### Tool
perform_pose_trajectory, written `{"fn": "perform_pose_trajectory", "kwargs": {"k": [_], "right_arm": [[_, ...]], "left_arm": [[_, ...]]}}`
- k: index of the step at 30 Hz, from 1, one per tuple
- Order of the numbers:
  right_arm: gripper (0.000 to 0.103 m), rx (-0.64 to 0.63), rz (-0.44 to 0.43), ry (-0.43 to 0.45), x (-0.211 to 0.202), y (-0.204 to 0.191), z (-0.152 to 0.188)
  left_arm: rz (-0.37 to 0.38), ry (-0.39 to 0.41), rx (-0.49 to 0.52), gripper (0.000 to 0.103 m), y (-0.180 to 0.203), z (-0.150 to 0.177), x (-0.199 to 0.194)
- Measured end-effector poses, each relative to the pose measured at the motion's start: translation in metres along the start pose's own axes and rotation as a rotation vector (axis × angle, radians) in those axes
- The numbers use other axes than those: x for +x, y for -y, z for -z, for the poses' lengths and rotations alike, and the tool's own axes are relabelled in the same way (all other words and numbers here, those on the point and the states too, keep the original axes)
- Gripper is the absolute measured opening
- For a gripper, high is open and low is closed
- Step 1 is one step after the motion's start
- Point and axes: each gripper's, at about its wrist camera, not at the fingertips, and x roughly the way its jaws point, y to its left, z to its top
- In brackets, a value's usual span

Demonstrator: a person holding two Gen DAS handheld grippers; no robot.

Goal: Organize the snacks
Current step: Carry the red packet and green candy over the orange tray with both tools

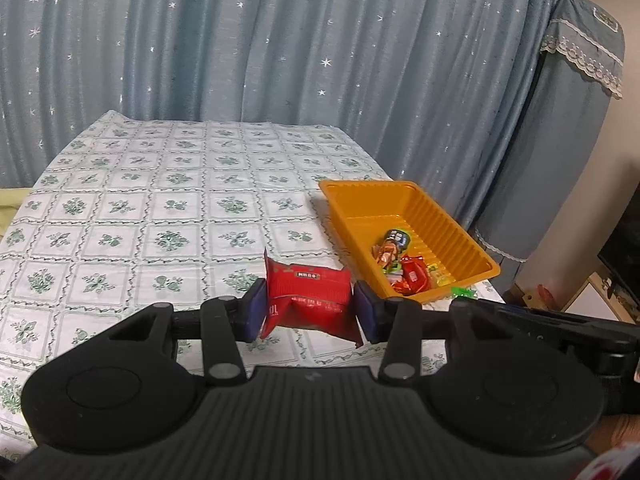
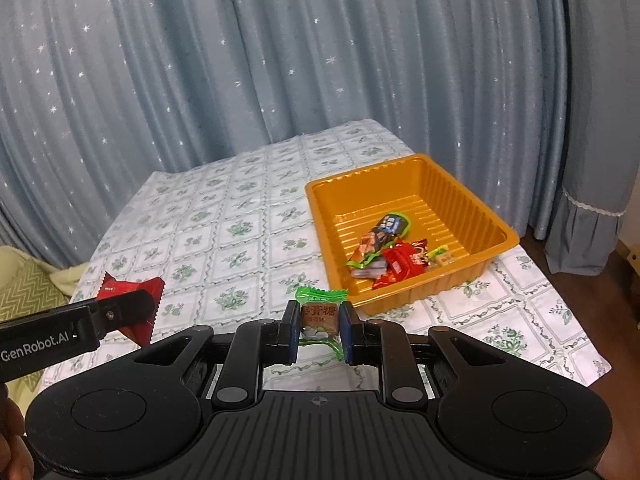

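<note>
My left gripper (image 1: 310, 306) is shut on a red snack packet (image 1: 308, 300), held above the floral tablecloth. In the right wrist view that same red packet (image 2: 120, 288) shows at the left, behind the left gripper's black finger. My right gripper (image 2: 320, 330) is shut on a small green-wrapped candy (image 2: 320, 312) with a brown label. An orange plastic tray (image 1: 468, 240) sits at the table's right side, ahead and to the right of both grippers; the orange tray (image 2: 472, 276) holds several wrapped snacks (image 2: 394, 252) near its front.
The table (image 1: 160, 208) wears a white cloth with green flower squares. A blue star-patterned curtain (image 1: 240, 40) hangs right behind it. A tall object under a blue cover (image 1: 560, 140) stands at the right. A pale cushion (image 2: 24, 280) lies left of the table.
</note>
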Motion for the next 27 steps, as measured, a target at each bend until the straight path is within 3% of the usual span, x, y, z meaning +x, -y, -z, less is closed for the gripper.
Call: {"fn": "perform_pose_trajectory", "kwargs": {"k": [12, 27], "right_arm": [[0.021, 0.06, 0.051, 0.03, -0.001, 0.04, -0.013], [0.021, 0.097, 0.113, 0.049, 0.019, 0.095, -0.042]], "left_arm": [[0.056, -0.017, 0.046, 0.042, 0.033, -0.012, 0.029], [0.129, -0.058, 0.094, 0.042, 0.079, -0.032, 0.097]]}}
